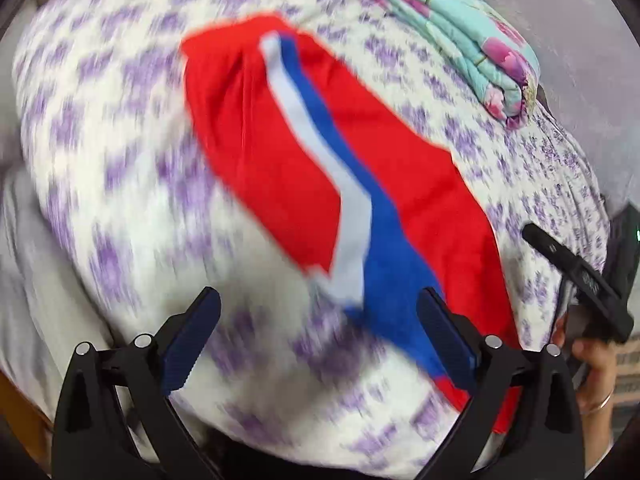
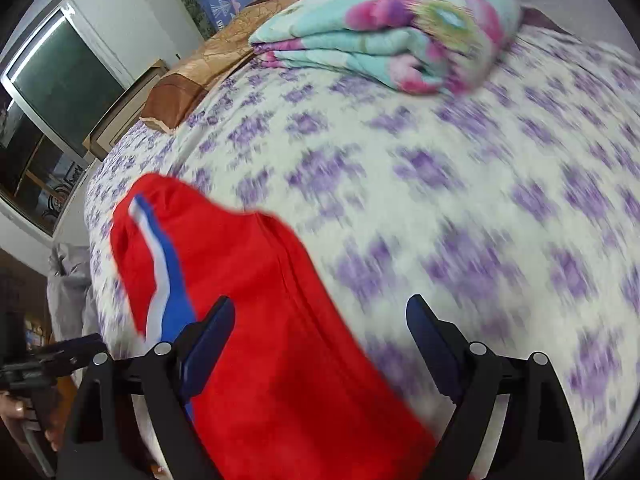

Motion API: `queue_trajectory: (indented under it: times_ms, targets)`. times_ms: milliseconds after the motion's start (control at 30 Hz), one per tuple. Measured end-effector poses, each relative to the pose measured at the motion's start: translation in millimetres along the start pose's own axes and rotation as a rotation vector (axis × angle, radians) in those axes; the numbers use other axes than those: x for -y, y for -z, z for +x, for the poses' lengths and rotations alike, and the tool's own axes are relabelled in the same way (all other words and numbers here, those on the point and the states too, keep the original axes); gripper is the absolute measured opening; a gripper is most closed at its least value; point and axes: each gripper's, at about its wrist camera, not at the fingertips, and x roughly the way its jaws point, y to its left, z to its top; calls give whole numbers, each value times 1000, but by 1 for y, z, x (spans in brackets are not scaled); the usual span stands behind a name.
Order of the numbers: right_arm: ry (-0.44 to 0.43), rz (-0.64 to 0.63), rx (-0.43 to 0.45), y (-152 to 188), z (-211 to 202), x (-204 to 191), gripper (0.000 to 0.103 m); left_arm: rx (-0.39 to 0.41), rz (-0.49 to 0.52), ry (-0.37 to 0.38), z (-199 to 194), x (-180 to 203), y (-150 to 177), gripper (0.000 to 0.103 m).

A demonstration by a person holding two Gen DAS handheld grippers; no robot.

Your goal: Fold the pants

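Red pants (image 1: 256, 140) with a white and blue side stripe lie on the bed, stretched from the far middle toward the near right. They also show in the right wrist view (image 2: 272, 320), running under that gripper. My left gripper (image 1: 320, 308) is open and empty, held above the near end of the pants. My right gripper (image 2: 320, 316) is open and empty above the pants. The right gripper also shows at the right edge of the left wrist view (image 1: 580, 276). Both views are blurred by motion.
The bed has a white sheet with purple flowers (image 2: 460, 184). A folded turquoise and pink blanket (image 2: 392, 36) lies at the far side, also in the left wrist view (image 1: 472, 40). A brown pillow (image 2: 200, 72) lies by the bed's far left. A window (image 2: 52, 92) is at left.
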Motion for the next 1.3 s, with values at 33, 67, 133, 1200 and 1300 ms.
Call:
queue_trajectory:
  times_ms: [33,67,133,1200,1300]
  targets:
    - [-23,12,-4,13,-10,5,88,-8,-21,0,2,-1,14,96]
    - [-42,23,-11,22,-15,3,88,-11,-29,-1,1,0,22,96]
    - [-92,30,-27,39,-26,-3,88,-5,-28,-13,0,4,38,96]
    - [144,538,162,221,-152,28,96,-147,654,-47,70,95,24,98]
    - [103,505,232,218,-160,7,98,-94,717,61,38,105,19,98]
